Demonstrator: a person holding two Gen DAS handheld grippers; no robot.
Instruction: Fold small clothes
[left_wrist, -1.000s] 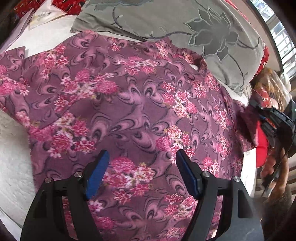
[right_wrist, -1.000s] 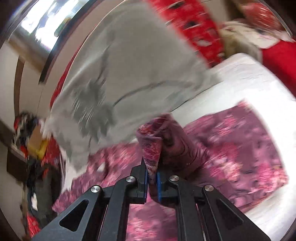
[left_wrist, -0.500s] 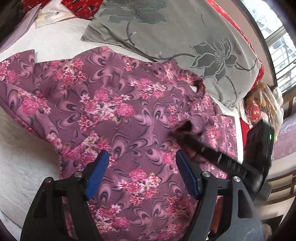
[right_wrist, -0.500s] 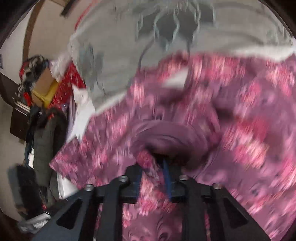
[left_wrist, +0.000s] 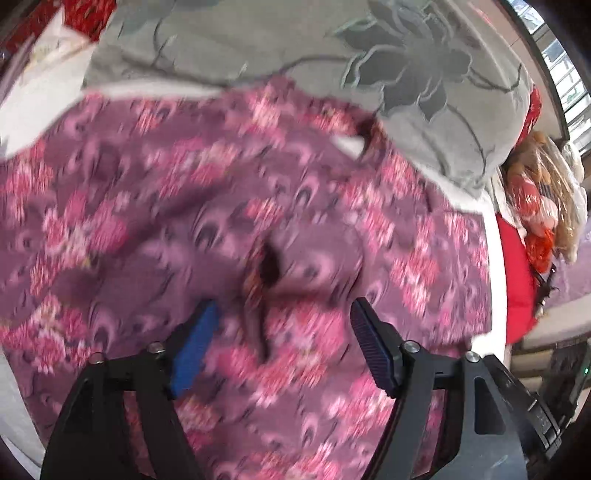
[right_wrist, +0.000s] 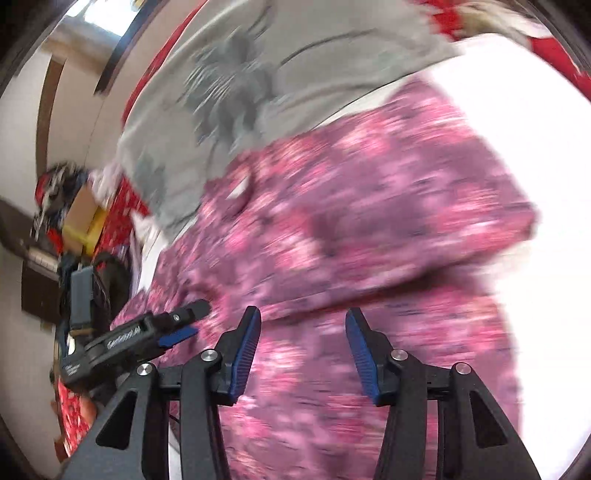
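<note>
A purple top with pink flowers (left_wrist: 192, 206) lies spread on a white bed. One sleeve is folded in over the body, and its cuff opening (left_wrist: 269, 262) lies just ahead of my left gripper (left_wrist: 282, 343). The left gripper is open and empty, low over the cloth. In the right wrist view the same top (right_wrist: 369, 221) fills the middle, with the folded sleeve lying across it. My right gripper (right_wrist: 303, 347) is open and empty just above the cloth. The left gripper's fingers (right_wrist: 181, 321) show at the left there. Both views are blurred.
A grey pillow with a flower print (left_wrist: 332, 55) lies against the top's far edge and also shows in the right wrist view (right_wrist: 258, 74). A red cushion and bagged things (left_wrist: 532, 206) sit past the bed's right side. White bed sheet (right_wrist: 535, 147) shows at the right.
My right gripper laid the sleeve over the top's body, opened and let it go, then drew back. My left gripper stayed open and moved in closer to the folded sleeve.
</note>
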